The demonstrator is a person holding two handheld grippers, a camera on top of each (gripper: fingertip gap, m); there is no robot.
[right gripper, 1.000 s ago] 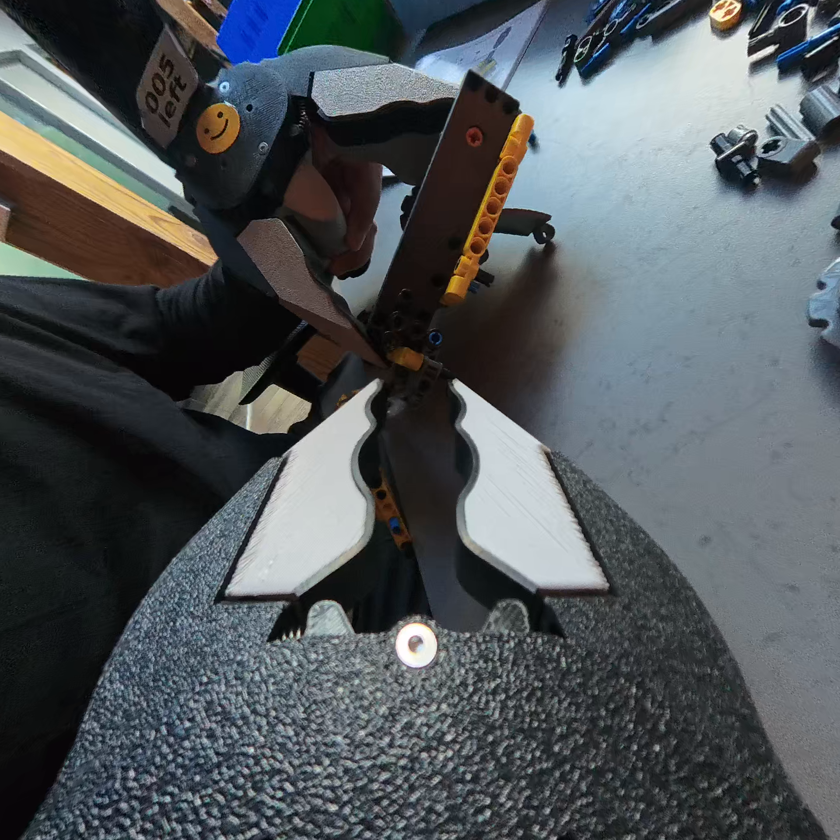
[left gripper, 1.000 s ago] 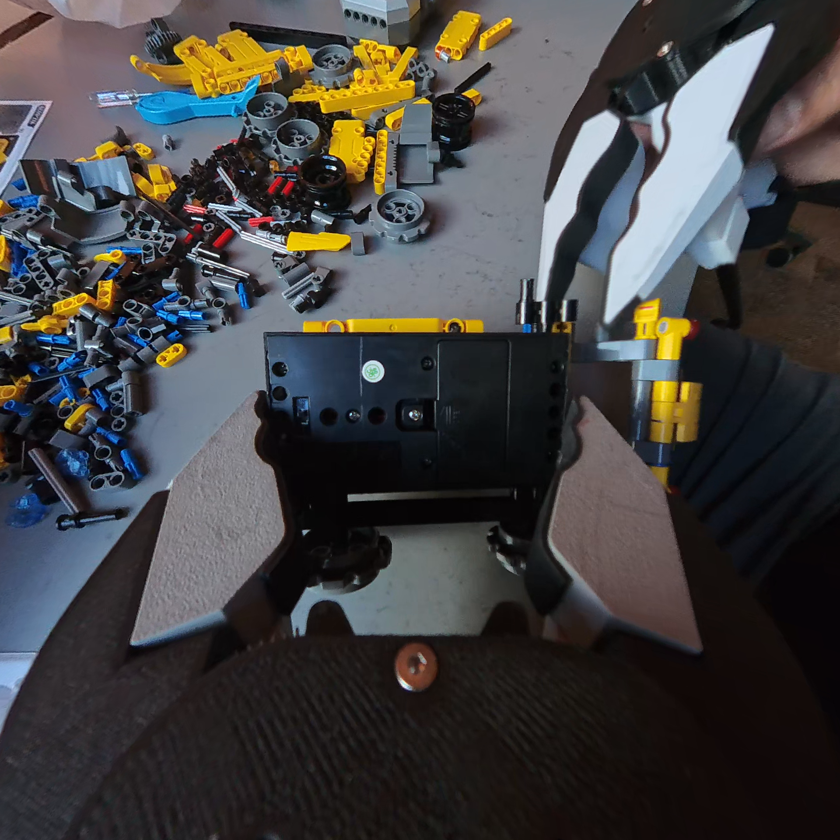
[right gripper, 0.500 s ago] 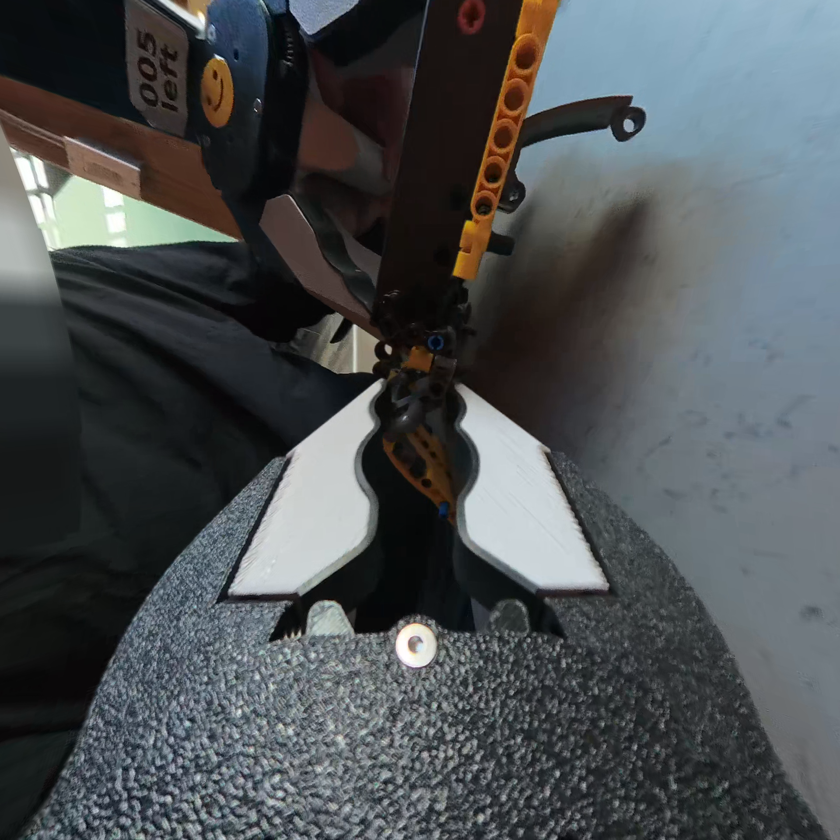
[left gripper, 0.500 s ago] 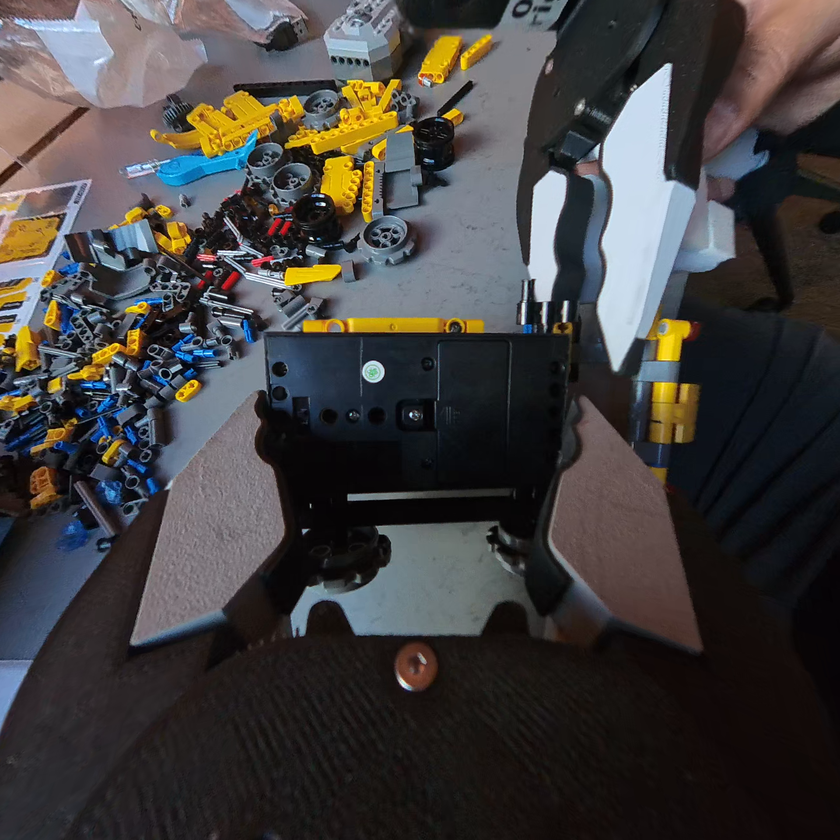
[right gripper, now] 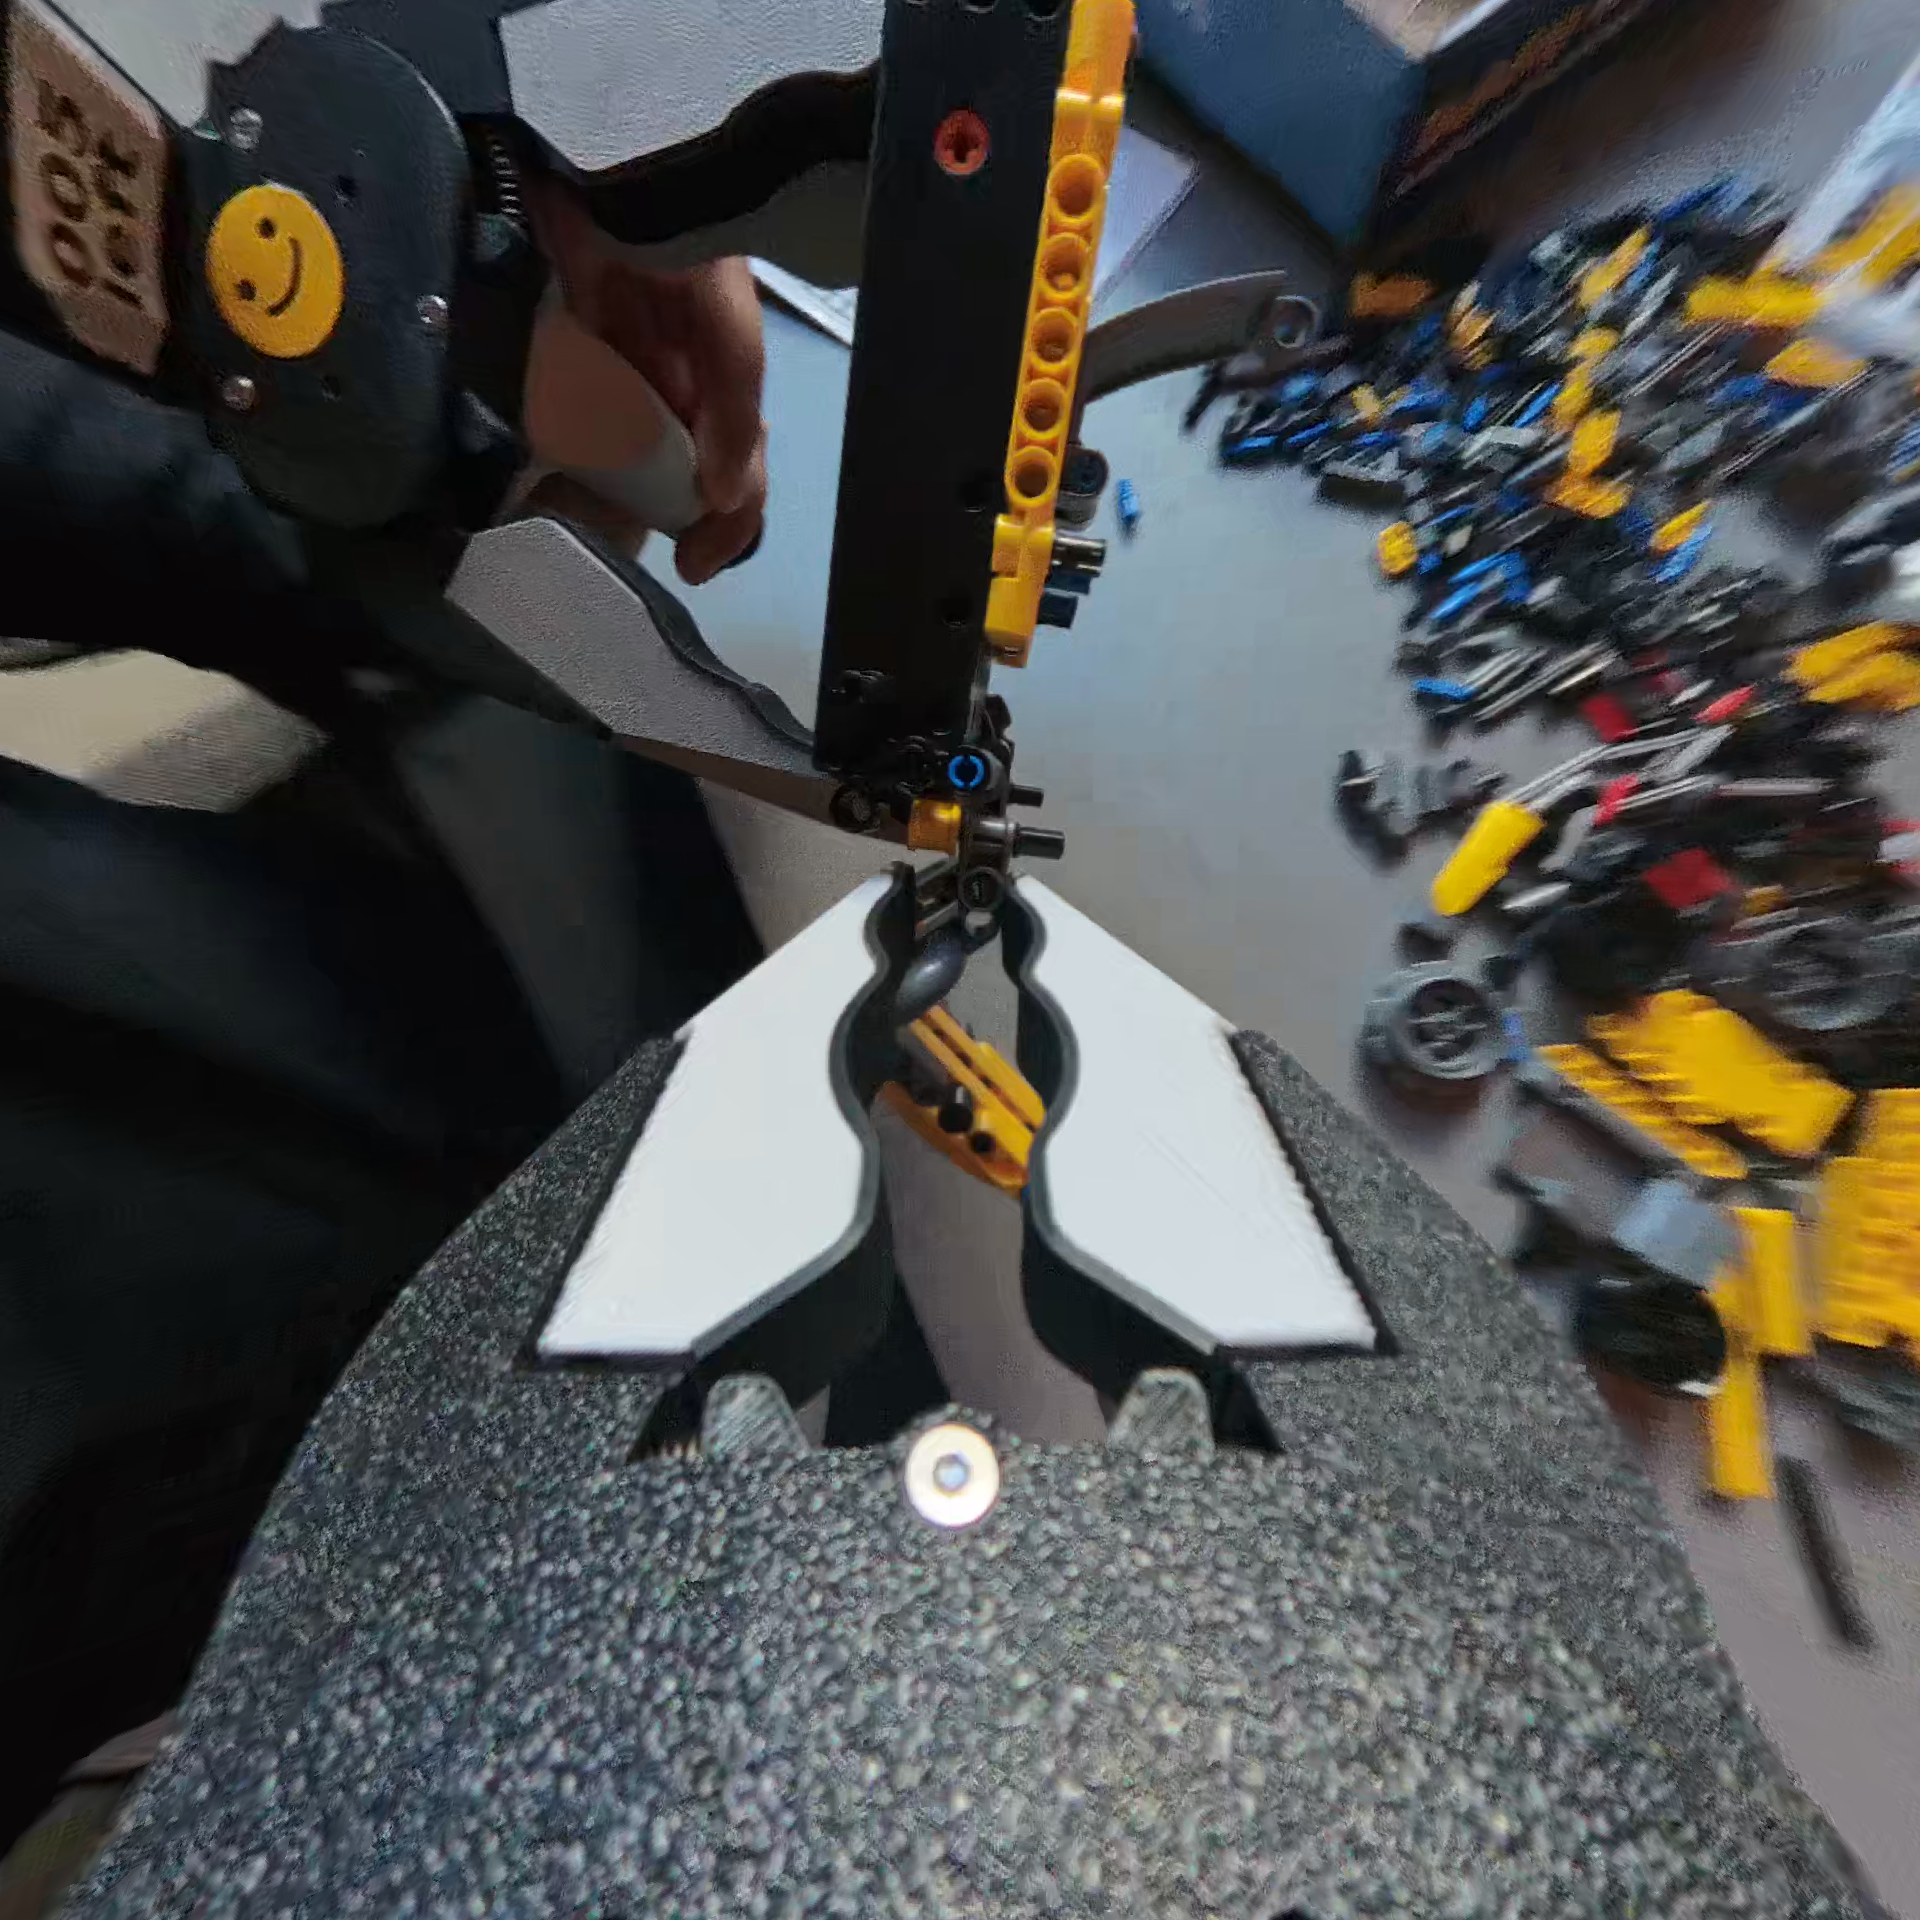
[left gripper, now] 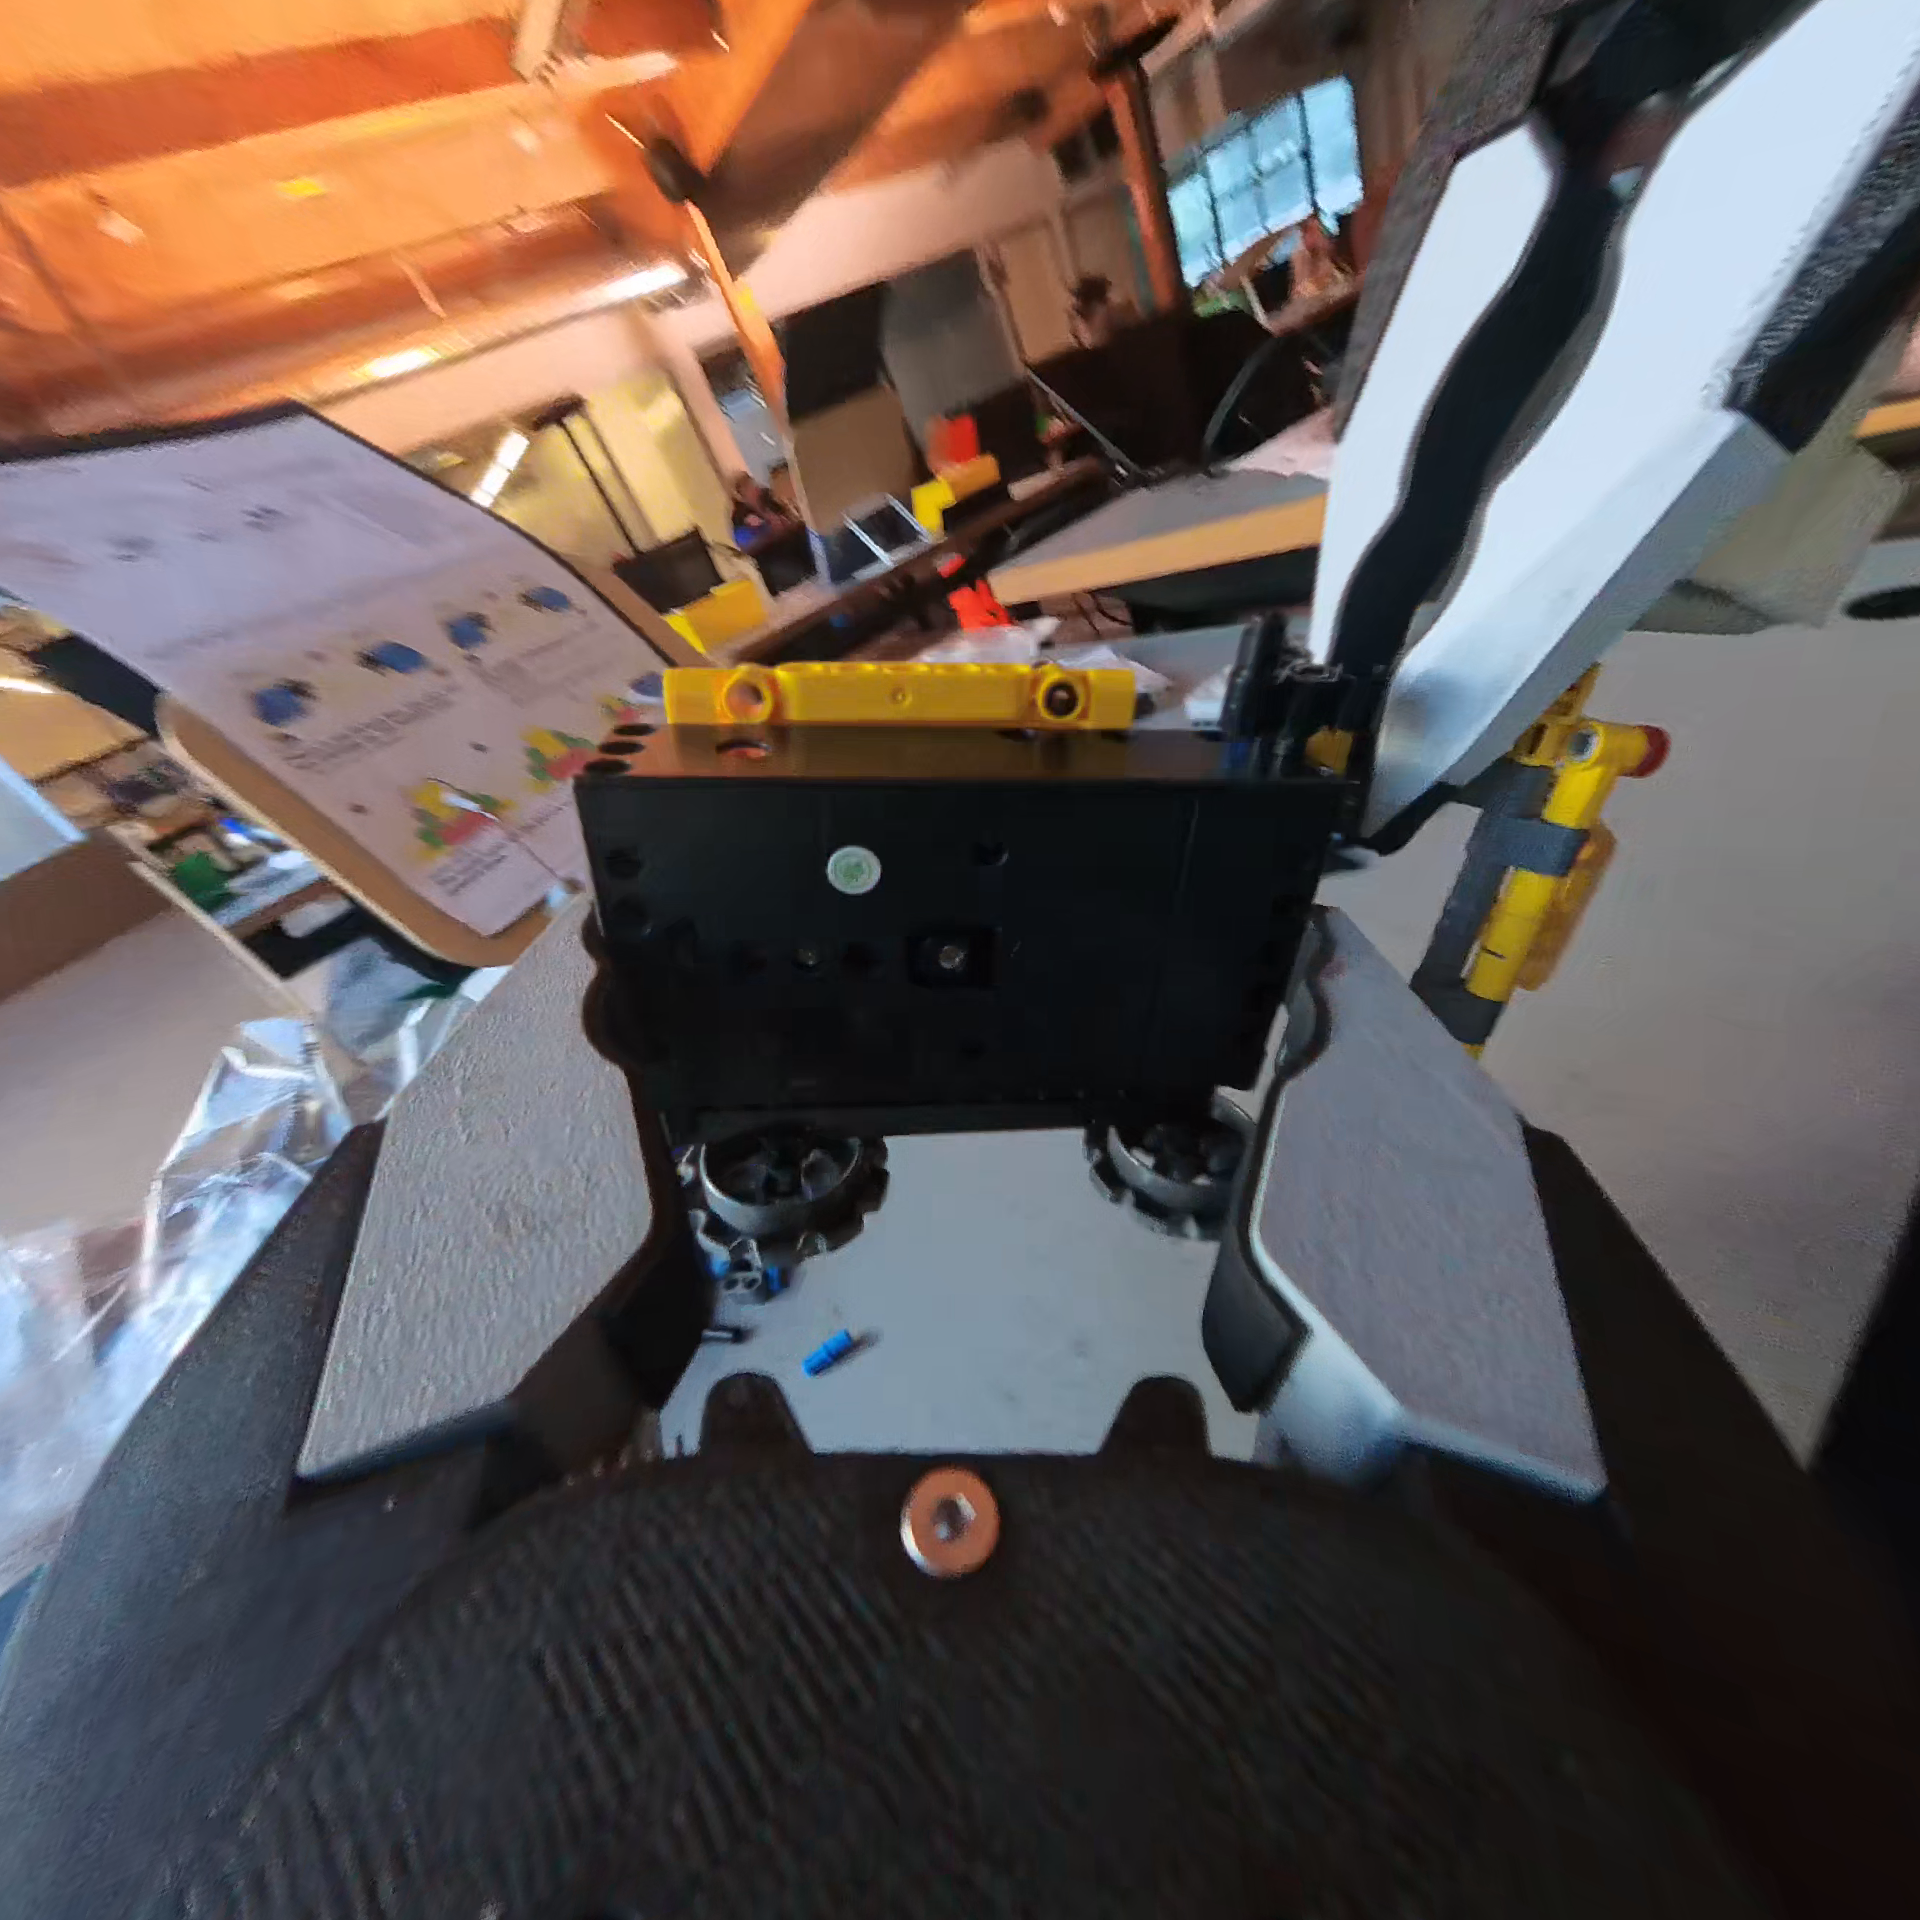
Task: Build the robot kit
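My left gripper (left gripper: 951, 935) is shut on a black box-shaped block (left gripper: 935, 914) and holds it by its two sides, up off the table. A yellow holed beam (left gripper: 899, 694) lies along the block's far edge, and two grey gear wheels (left gripper: 790, 1184) hang under it. My right gripper (right gripper: 956, 894) is shut on a small yellow and grey arm piece (right gripper: 966, 1101) that joins the block's end (right gripper: 925, 416). In the left wrist view the right gripper's white fingers (left gripper: 1538, 582) pinch at the block's right corner, beside that arm piece (left gripper: 1527, 883).
A large pile of loose yellow, black, blue and grey parts (right gripper: 1662, 727) covers the grey table to the right. An open instruction booklet (left gripper: 312, 644) and a clear plastic bag (left gripper: 156, 1247) are on the left. A blue pin (left gripper: 828, 1351) lies on the table below the block. A hand (right gripper: 644, 364) grips the left tool. The blue pin (left gripper: 828, 1351) lies around 15 cm away from my left fingertips. The right camera catches it too, in the right wrist view (right gripper: 1127, 498).
Both grippers have swung up together with the block. The left view now looks across the room instead of down at the parts pile. Both grips are unchanged.
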